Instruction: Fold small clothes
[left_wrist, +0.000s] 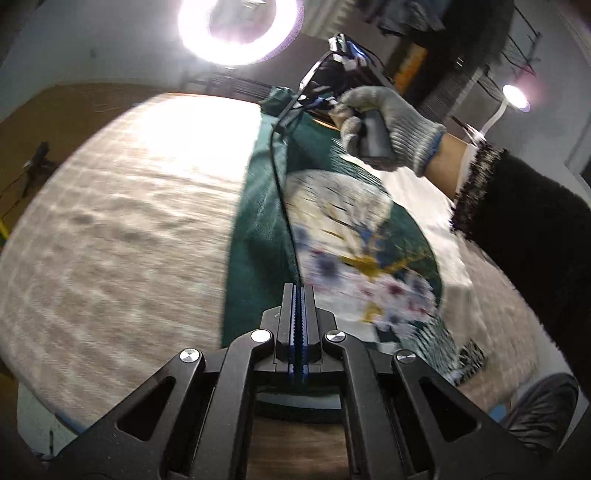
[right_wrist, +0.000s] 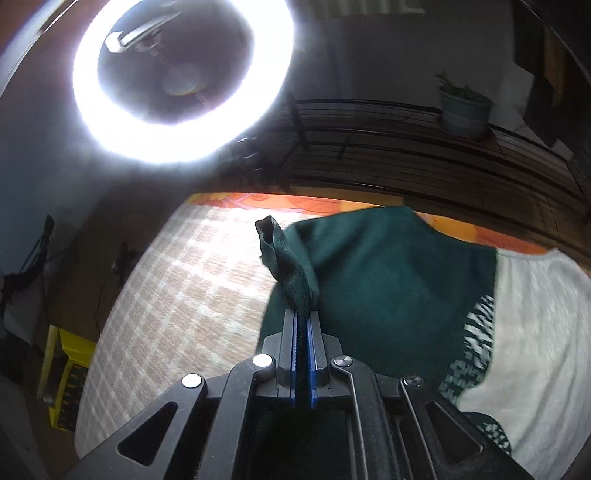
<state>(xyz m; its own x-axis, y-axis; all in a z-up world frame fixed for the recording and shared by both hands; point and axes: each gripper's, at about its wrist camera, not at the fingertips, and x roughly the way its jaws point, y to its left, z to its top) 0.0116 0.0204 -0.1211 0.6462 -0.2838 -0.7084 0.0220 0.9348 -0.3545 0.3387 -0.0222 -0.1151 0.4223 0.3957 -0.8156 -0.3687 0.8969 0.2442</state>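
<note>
A small dark green garment (left_wrist: 255, 236) with a white floral print (left_wrist: 351, 236) hangs stretched above a checked beige tablecloth (left_wrist: 122, 206). My left gripper (left_wrist: 299, 291) is shut on its near edge. My right gripper (right_wrist: 303, 317) is shut on a bunched green corner (right_wrist: 284, 258) of the same garment (right_wrist: 388, 280). In the left wrist view the right gripper's body (left_wrist: 343, 88) shows at the far end of the garment, held by a gloved hand (left_wrist: 391, 125). White cloth (right_wrist: 535, 350) lies under the green fabric.
A bright ring light (right_wrist: 181, 77) stands beyond the table. An orange patterned cloth (right_wrist: 280, 203) borders the far table edge. A potted plant (right_wrist: 463, 110) sits on a dark rack at back right. A yellow stool (right_wrist: 70, 380) stands left of the table.
</note>
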